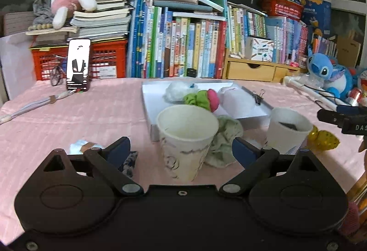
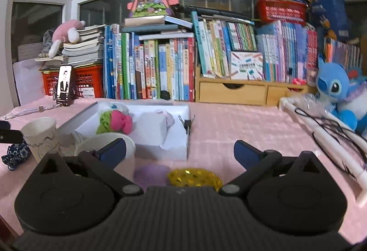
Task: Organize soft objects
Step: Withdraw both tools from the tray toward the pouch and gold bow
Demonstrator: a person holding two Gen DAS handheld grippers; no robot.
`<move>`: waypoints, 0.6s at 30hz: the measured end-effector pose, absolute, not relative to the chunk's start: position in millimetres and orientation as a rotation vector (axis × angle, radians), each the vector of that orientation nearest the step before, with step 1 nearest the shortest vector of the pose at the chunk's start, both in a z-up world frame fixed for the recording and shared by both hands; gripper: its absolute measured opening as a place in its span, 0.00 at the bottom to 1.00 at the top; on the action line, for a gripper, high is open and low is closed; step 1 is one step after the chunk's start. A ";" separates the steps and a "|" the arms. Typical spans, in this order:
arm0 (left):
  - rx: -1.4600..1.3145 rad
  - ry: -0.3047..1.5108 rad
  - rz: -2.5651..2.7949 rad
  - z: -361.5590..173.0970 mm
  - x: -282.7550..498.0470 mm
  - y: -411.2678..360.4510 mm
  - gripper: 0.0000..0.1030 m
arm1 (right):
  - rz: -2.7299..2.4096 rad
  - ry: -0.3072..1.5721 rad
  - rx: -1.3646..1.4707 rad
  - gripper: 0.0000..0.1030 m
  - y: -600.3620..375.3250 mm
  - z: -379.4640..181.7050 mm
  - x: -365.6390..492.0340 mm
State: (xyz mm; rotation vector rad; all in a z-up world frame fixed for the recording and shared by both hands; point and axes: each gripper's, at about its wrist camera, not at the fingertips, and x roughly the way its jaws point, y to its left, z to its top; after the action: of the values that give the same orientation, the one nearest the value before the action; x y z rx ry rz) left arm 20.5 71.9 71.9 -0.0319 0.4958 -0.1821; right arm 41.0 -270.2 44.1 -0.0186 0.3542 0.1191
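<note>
Gold scrunchie [image 2: 194, 178] lies between open right tongs [image 2: 180, 151], on pink cloth [image 2: 229, 122].

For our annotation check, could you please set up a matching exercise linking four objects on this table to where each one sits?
Things:
1. pink-and-green scrunchie
2. gold sequin scrunchie
3. phone
4. blue plush toy

Places:
A. propped upright against the red crate
B. inside the white tray
C. far right, beside the books
D. on the tablecloth, just ahead of the right gripper

Pairs: 1-B, 2-D, 3-A, 4-C

matt paper cup [image 1: 187, 136], pink cloth tablecloth [image 1: 91, 113]
</note>
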 end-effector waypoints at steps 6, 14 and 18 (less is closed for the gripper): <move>-0.023 0.435 -0.081 60.8 4.9 78.6 0.93 | 0.083 0.355 -0.039 1.00 -272.3 32.1 36.0; -0.058 0.439 0.046 37.6 8.8 94.6 0.94 | 0.039 0.348 -0.044 1.00 -273.5 18.5 35.7; -0.062 0.434 0.086 28.0 11.3 100.6 0.94 | 0.021 0.347 -0.051 1.00 -274.0 13.8 35.7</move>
State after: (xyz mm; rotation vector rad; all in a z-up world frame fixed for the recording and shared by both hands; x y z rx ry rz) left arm 11.3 100.6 28.0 -0.0624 0.4343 0.0857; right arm 35.7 -274.0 13.8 -0.0506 0.3466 0.0214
